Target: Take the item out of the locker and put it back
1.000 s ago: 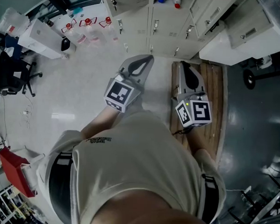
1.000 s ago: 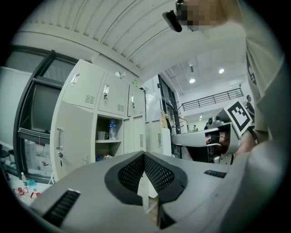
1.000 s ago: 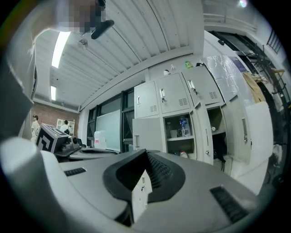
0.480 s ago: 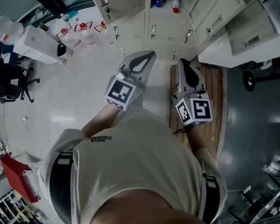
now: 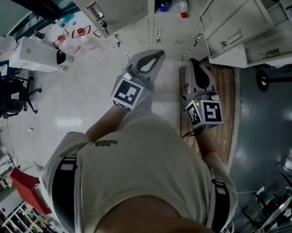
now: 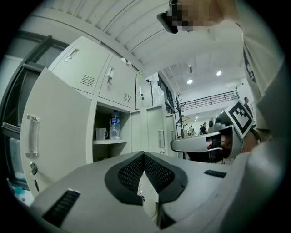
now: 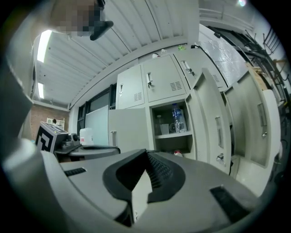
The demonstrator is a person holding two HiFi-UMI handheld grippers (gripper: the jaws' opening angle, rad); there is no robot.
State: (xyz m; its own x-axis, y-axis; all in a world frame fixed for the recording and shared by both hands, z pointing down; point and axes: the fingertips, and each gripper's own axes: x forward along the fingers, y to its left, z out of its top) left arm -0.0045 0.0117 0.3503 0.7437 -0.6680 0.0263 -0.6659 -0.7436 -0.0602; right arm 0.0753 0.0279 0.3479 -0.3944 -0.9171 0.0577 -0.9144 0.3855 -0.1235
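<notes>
A clear bottle (image 6: 115, 125) stands upright on a shelf (image 6: 109, 142) inside the open locker (image 6: 102, 117), just beside a cup (image 6: 101, 133). The locker door (image 6: 54, 136) is swung wide to the left. Both my claws point level toward that locker, well apart from it. My left claw (image 6: 144, 154) has its jaws together with nothing between them, and so does my right claw (image 7: 146, 152). I judge the task has barely begun: the door is open, but the bottle is untouched. I have yet to reach in, grip it, lift it out and set it back.
</notes>
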